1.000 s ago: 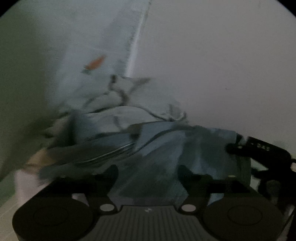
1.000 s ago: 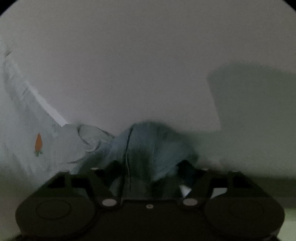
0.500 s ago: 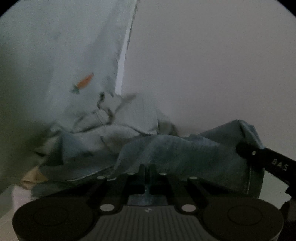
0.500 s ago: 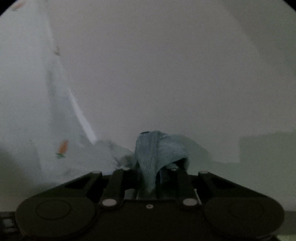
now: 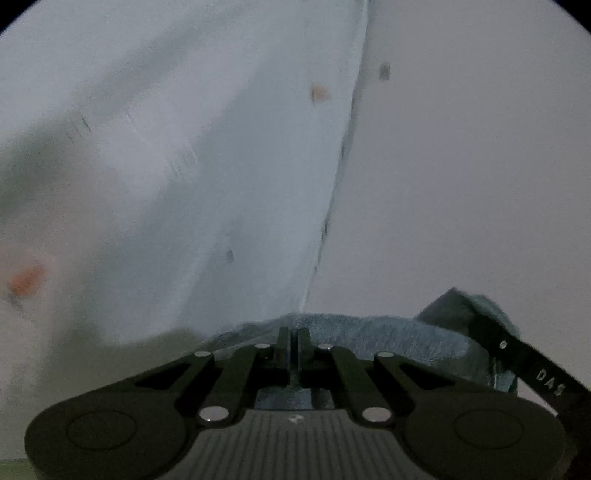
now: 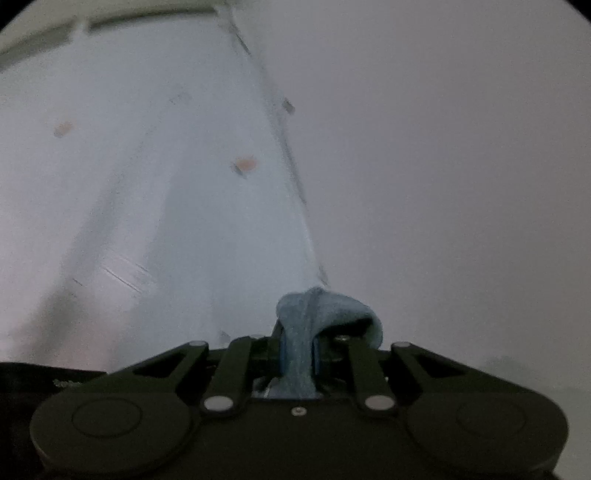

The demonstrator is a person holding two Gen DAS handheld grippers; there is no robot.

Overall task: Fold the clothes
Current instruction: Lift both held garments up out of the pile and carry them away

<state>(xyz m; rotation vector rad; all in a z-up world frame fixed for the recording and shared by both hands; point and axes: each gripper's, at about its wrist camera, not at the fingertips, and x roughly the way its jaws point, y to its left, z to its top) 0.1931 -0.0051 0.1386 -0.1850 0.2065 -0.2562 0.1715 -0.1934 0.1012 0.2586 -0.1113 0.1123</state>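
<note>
Pale wall (image 5: 461,166) fills the right half of both views, and a light sheet (image 5: 221,166) printed with small orange carrots hangs over the left half, its edge running from twelve o'clock down toward six.

Left gripper (image 5: 291,338): jaws pinched together on a thin edge of the blue denim garment (image 5: 369,336), which stretches from the tips toward three o'clock. At four o'clock the cloth bunches around the black finger of the right gripper (image 5: 517,358), lettered "DAS"; only this view shows both tools on the same piece and the span of fabric between them.

Right gripper (image 6: 297,354): jaws have just been closing and stand narrow, clamping a thick fold of the garment (image 6: 299,332) that rises between the pads and flops over toward two o'clock. Only this view shows blue pad edges beside the fold and a pale ribbed strip (image 6: 110,26) along the top at eleven o'clock. Blur smears the sheet's print in both.
</note>
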